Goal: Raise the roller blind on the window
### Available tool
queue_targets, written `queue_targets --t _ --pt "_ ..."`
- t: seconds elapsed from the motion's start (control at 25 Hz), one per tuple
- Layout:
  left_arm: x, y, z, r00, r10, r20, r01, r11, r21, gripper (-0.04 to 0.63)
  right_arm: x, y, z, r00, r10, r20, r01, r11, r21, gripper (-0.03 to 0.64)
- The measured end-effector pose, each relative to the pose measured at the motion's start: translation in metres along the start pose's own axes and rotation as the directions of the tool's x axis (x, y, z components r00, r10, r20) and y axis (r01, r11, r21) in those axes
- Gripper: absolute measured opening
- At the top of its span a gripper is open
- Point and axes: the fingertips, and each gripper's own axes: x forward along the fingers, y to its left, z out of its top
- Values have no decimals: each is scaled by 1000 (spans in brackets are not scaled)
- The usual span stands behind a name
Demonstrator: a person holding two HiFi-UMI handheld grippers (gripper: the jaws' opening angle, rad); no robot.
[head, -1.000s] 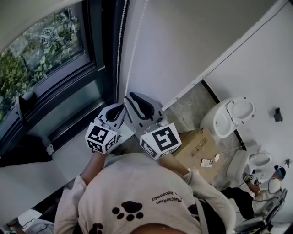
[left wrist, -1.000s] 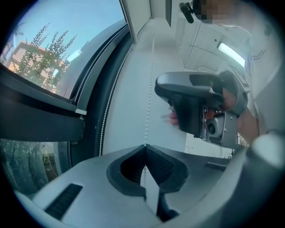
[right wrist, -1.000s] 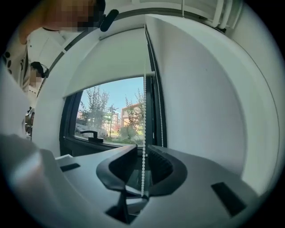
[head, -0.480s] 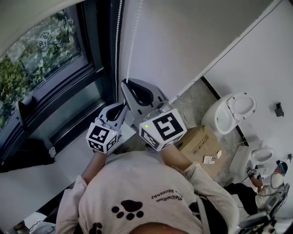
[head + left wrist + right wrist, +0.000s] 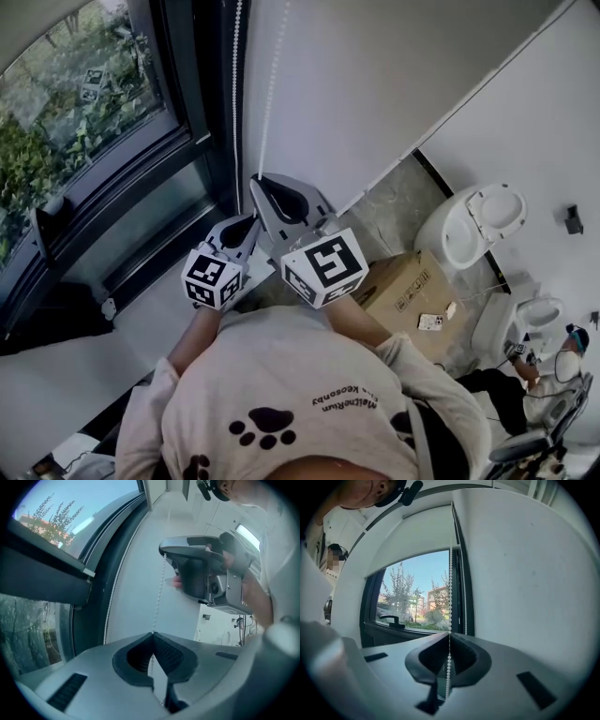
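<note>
Right gripper view: with the bead chain [image 5: 450, 597] clamped in the just-closed right gripper [image 5: 449, 635] and the left gripper [image 5: 152, 634] alike, it is best pulled straight down.

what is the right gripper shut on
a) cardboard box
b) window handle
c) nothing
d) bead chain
d: the right gripper has just been closing its jaws, and in the right gripper view they now meet on the bead chain, which runs straight down between them.
</note>
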Motion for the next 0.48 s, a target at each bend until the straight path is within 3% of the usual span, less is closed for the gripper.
queue_targets --t 0.2,0.48 --pt "1 7 -26 999 26 -35 -25 999 42 8 0 3 -28 999 -20 -24 20 1000 -6 11" --pt "-1 10 -66 994 39 -102 -35 999 42 8 0 4 -67 996 -20 -90 20 1000 0 11"
